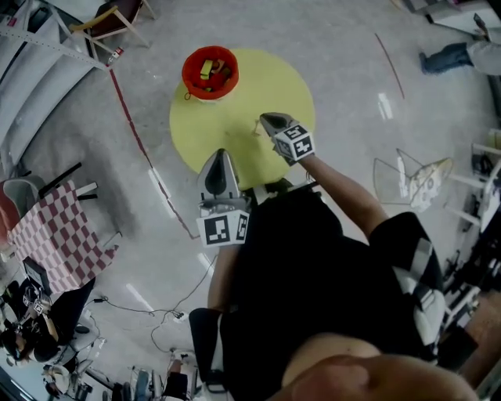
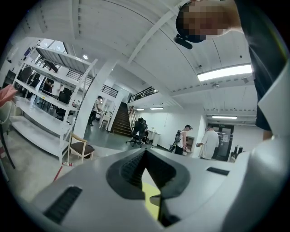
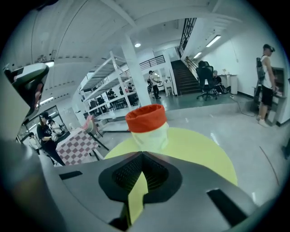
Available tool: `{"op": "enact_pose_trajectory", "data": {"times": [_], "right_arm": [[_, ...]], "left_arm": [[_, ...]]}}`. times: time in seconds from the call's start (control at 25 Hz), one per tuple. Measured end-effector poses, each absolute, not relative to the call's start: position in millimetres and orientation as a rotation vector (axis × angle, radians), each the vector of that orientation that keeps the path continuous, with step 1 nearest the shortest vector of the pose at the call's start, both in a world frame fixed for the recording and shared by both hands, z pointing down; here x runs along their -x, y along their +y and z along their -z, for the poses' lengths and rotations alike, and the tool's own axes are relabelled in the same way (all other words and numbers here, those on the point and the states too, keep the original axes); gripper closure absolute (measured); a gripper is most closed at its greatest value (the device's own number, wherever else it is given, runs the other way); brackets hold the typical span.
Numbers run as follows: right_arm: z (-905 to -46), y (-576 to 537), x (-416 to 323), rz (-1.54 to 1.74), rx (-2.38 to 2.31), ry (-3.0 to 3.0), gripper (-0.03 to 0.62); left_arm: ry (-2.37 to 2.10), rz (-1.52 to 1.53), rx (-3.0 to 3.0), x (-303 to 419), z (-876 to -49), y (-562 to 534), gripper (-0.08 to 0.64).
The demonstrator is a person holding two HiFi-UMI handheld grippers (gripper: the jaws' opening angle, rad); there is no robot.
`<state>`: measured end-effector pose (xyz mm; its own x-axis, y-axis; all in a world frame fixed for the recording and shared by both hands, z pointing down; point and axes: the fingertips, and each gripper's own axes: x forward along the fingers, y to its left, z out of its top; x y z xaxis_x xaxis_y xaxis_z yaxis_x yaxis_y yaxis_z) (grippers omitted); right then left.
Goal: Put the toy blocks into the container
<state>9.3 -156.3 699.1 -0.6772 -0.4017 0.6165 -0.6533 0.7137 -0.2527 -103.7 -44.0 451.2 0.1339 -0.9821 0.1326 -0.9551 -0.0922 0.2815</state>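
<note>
The red-rimmed container is seen standing on the round yellow tabletop, close to its far left edge. Toy blocks are already lying inside it.

The right gripper is held over the middle of the tabletop and pointed toward the container. Its jaws are brought together with nothing between them. In the right gripper view only bare yellow surface is shown between its tips and the container. The left gripper is held over the near edge, and its jaws are likewise together and empty.

The tabletop is ringed by open grey floor. A red line is drawn on the floor past its left side. A checked cloth is spread well apart to the left, and a wooden chair is placed beyond the far left. A wire frame is set well apart to the right, and cables are trailed across the near floor. Another person is seen at the far right edge.
</note>
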Motion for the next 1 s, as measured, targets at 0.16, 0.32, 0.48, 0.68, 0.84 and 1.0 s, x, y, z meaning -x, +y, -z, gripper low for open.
{"op": "enact_pose_trajectory", "data": {"times": [0.16, 0.32, 0.48, 0.68, 0.84, 1.0], "right_arm": [[-741.7, -135.9, -21.9, -0.663, -0.746, -2.287, 0.594], [-780.6, -118.8, -33.3, -0.673, -0.690, -2.178, 0.594], [-797.1, -101.4, -35.4, -0.658, -0.626, -2.111, 0.594], [-807.7, -89.6, -31.4, -0.643, -0.574, -2.078, 0.592], [-827.7, -89.4, -37.5, -0.507, -0.537, -1.999, 0.568], [-838.2, -94.4, -30.1, -0.426, -0.510, -1.974, 0.514]], "left_arm": [[-1.852, 0.125, -2.121, 94.2, -455.3, -47.0, 0.575], [-1.825, 0.124, -2.126, 86.0, -457.4, -48.4, 0.575], [-1.814, 0.121, -2.118, 81.6, -459.0, -46.5, 0.575], [-1.809, 0.128, -2.100, 80.2, -461.3, -42.5, 0.575], [-1.806, 0.111, -2.103, 80.4, -464.9, -40.5, 0.575], [-1.798, 0.081, -2.114, 80.9, -471.0, -38.1, 0.575]]}}
